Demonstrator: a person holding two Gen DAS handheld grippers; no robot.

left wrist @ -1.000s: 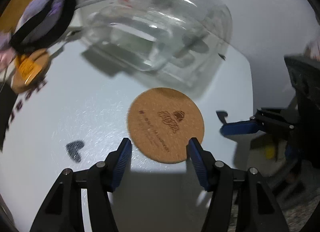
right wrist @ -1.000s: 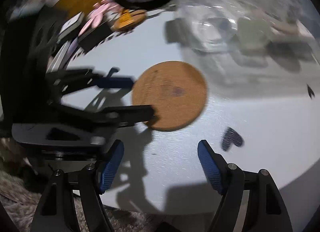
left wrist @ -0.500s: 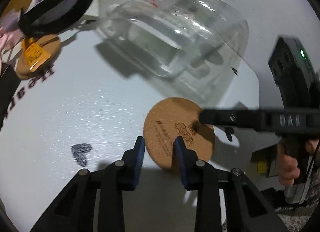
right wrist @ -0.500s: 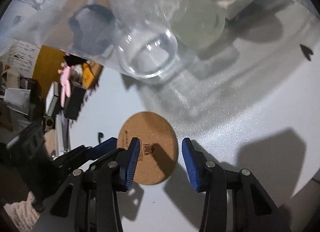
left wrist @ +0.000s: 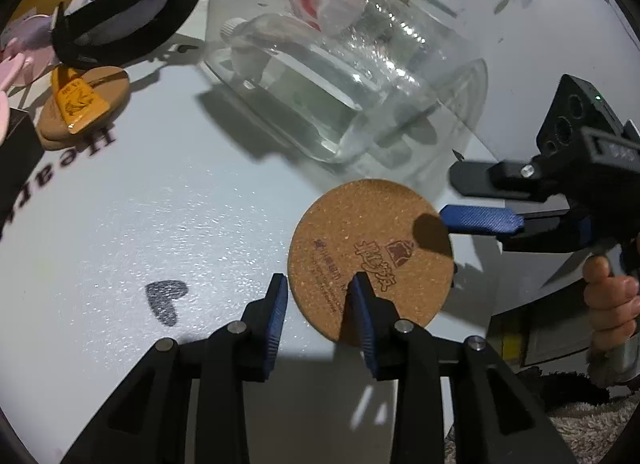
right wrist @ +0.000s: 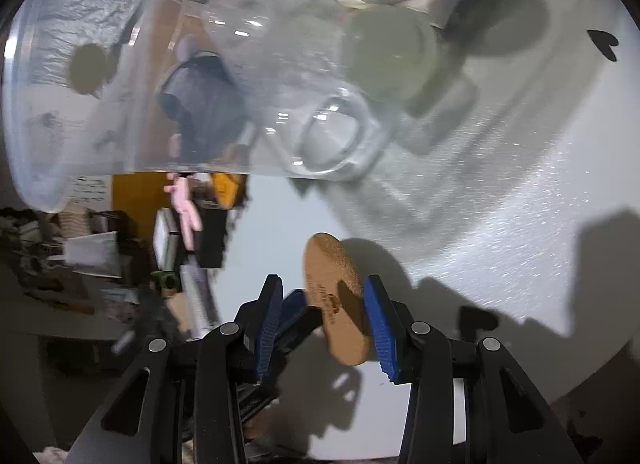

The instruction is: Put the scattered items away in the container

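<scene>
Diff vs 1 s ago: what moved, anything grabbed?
Both sets of jaws have just been closing. The left gripper then eased open slightly, one jaw now over the near edge of the cork coaster. The right gripper swung in and rolled. The coaster now sits between its jaws, apparently tipped up, not visibly clamped. The clear container and heart mark stay put.

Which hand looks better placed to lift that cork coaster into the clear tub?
Probably the right. The right gripper is rolled so the cork coaster sits edge-on between its pads. The left gripper has one finger across the coaster's face, one beside its rim. Both jaws have just been closing.
</scene>
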